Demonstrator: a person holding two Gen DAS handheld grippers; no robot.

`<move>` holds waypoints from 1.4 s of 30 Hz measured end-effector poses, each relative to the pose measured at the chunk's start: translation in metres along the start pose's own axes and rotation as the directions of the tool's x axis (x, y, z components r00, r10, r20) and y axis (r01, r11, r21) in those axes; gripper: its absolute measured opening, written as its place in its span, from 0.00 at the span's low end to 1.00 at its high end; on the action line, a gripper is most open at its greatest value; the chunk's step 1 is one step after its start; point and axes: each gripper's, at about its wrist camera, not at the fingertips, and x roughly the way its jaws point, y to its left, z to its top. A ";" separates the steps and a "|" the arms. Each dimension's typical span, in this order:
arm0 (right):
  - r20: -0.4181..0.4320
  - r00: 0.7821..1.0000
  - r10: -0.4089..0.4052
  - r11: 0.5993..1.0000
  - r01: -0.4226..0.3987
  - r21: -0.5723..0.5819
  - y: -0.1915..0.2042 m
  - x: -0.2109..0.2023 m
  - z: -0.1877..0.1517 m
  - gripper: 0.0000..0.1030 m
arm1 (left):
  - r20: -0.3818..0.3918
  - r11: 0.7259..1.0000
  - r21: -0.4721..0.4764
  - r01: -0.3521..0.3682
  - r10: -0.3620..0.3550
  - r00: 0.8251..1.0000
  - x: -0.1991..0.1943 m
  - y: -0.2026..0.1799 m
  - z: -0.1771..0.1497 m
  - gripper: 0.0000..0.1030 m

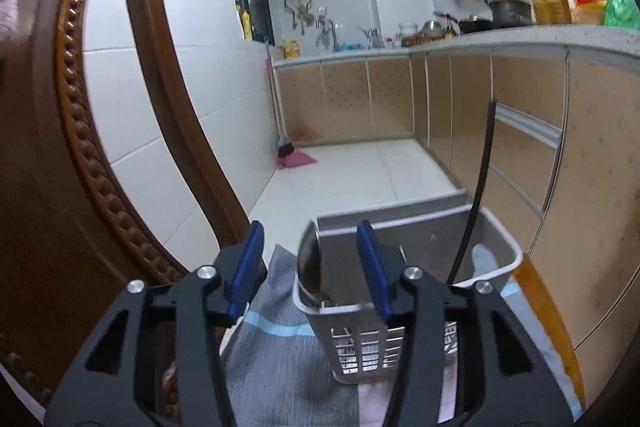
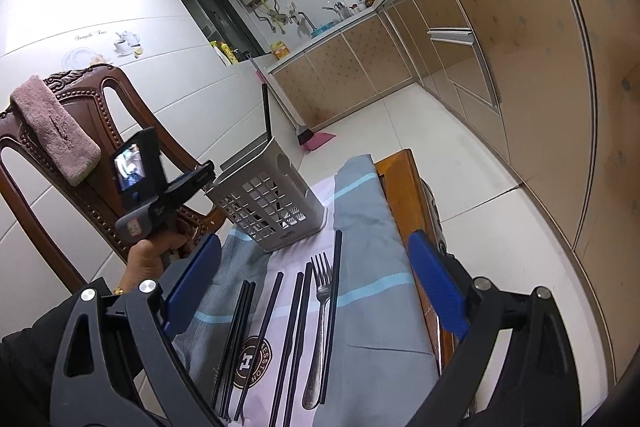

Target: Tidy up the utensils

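The left gripper hangs with jaws parted at the basket's near rim, gripping nothing. In the basket a spoon leans left and one chopstick stands nearly upright, its lower end hidden. Only the right view shows the other chopsticks and a fork lying lengthwise, pointing toward the basket, on the table's cloth. The right gripper hovers wide open over them.

Left gripper fills the lower middle of its view, jaws parted and empty — right gripper at lower centre, jaws spread wide.
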 end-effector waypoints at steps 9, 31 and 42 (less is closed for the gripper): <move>-0.016 1.000 0.012 0.997 -0.014 -0.082 0.012 -0.003 -0.005 0.89 | 0.071 0.962 -0.116 0.245 -0.238 0.969 -0.162 0.057 -0.033 0.89; -0.051 0.995 -0.091 0.915 0.063 -0.399 0.095 -0.087 -0.126 0.89 | -0.263 0.964 -0.132 0.233 -0.260 0.929 -0.282 0.067 -0.179 0.89; -0.049 0.994 -0.102 0.912 0.074 -0.403 0.097 -0.088 -0.136 0.89 | -0.239 0.967 -0.119 0.226 -0.249 0.939 -0.294 0.072 -0.178 0.89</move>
